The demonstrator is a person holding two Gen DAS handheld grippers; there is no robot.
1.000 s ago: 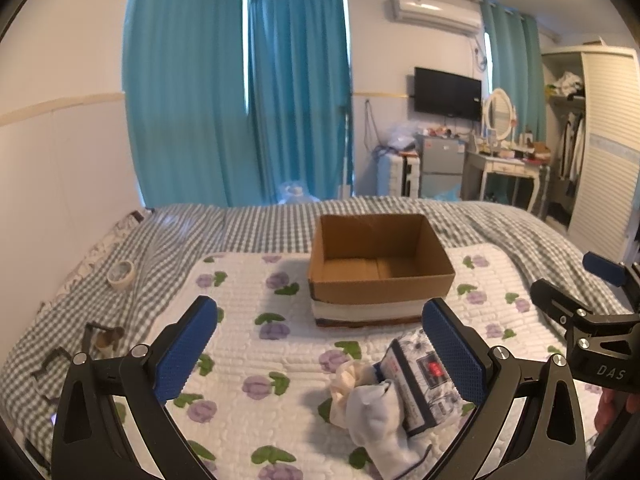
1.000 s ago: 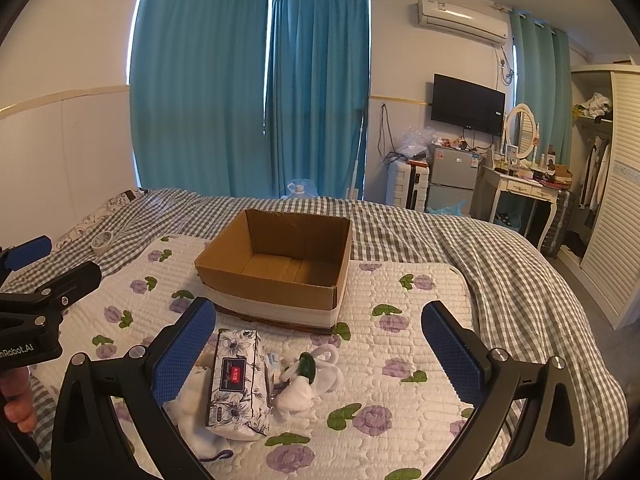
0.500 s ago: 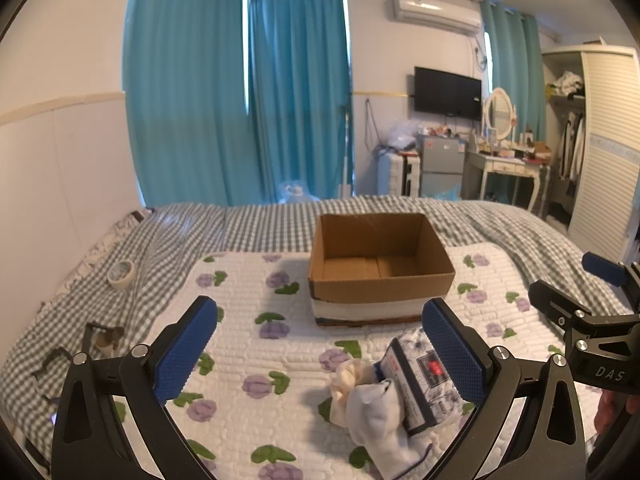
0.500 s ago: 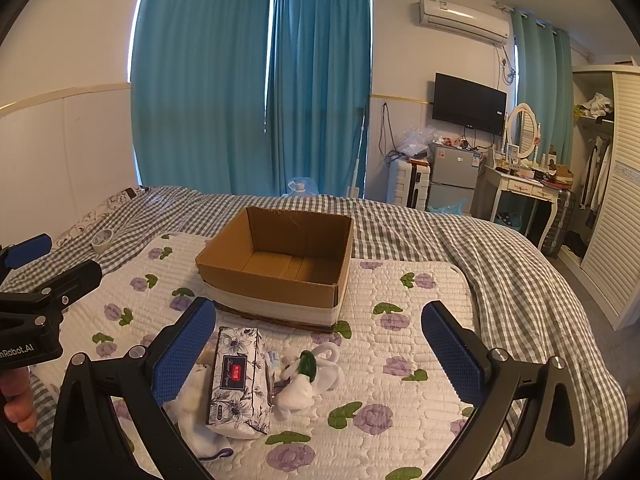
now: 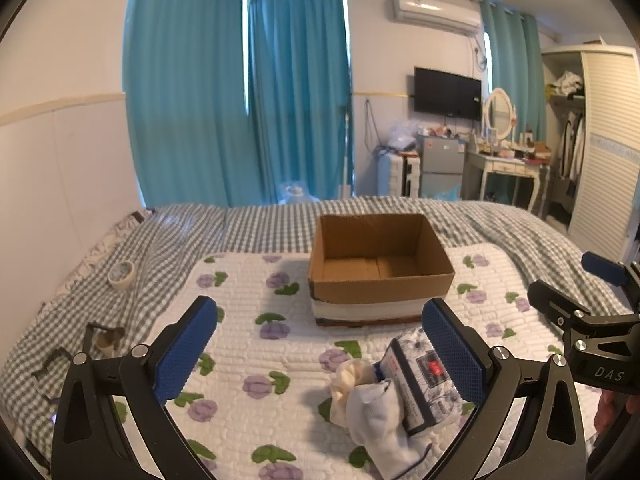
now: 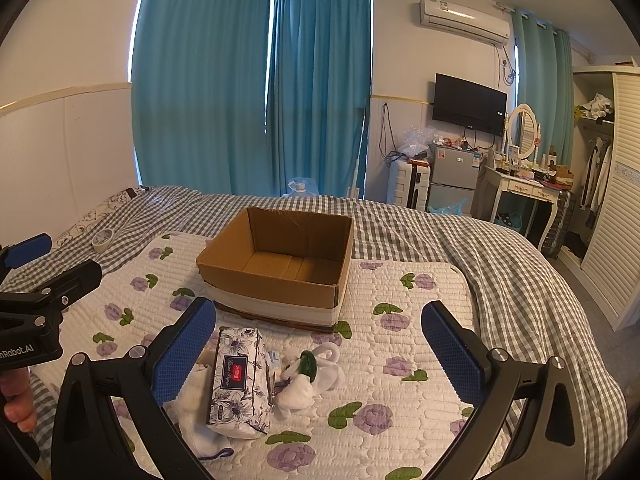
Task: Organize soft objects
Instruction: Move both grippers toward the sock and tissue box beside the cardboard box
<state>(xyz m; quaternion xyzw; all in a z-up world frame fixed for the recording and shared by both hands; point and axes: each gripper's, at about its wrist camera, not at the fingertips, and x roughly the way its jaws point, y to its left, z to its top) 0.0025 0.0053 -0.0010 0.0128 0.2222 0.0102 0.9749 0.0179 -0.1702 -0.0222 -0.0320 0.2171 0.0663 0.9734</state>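
The tissue pack [image 6: 236, 384], white sock [image 5: 374, 420] and cream cloth [image 5: 350, 378] are lying bunched together on the floral quilt [image 6: 400, 384], just near of the cardboard box [image 6: 280, 268]. I am holding my left gripper [image 5: 320, 344] and right gripper [image 6: 318, 344] above them, both spread wide and gripping nothing.

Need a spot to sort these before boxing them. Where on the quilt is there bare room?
Bare quilt lies right of the white sock with green trim, in front of the cardboard box. More lies left of the box. It is crowded at the tissue pack, with white socks bunched against it.
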